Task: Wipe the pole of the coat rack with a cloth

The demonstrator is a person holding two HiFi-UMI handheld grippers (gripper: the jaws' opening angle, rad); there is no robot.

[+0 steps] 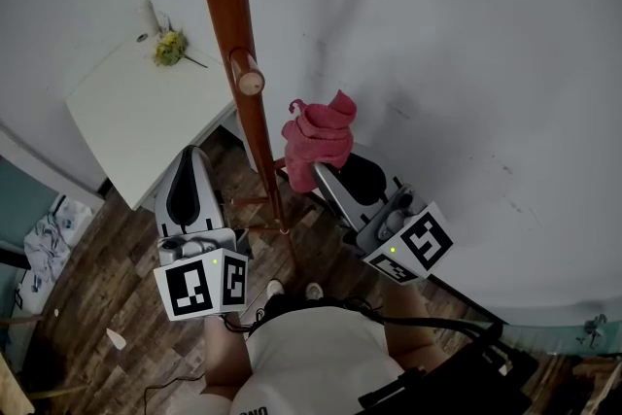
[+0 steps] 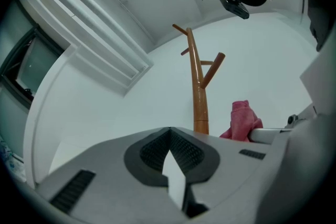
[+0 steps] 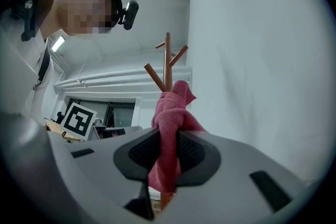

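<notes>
Pinched between the jaws of the right hand-held gripper (image 3: 167, 157), a pink cloth (image 1: 319, 133) bunches up at 3 o'clock of the coat rack's wooden pole (image 1: 236, 53), near it with a sliver of gap. At the pole's 9 o'clock the left hand-held gripper (image 2: 170, 134) has its jaws pressed together on nothing. Out at 10 o'clock stands a white table (image 1: 136, 112) bearing yellow flowers (image 1: 170, 47).

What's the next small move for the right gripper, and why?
Probably shift the right gripper to its left until the crumpled pink cloth presses against the reddish-brown wooden coat rack pole. Its jaws are shut on the cloth, but the left gripper view shows a gap between cloth and pole, so wiping can't start yet.
</notes>
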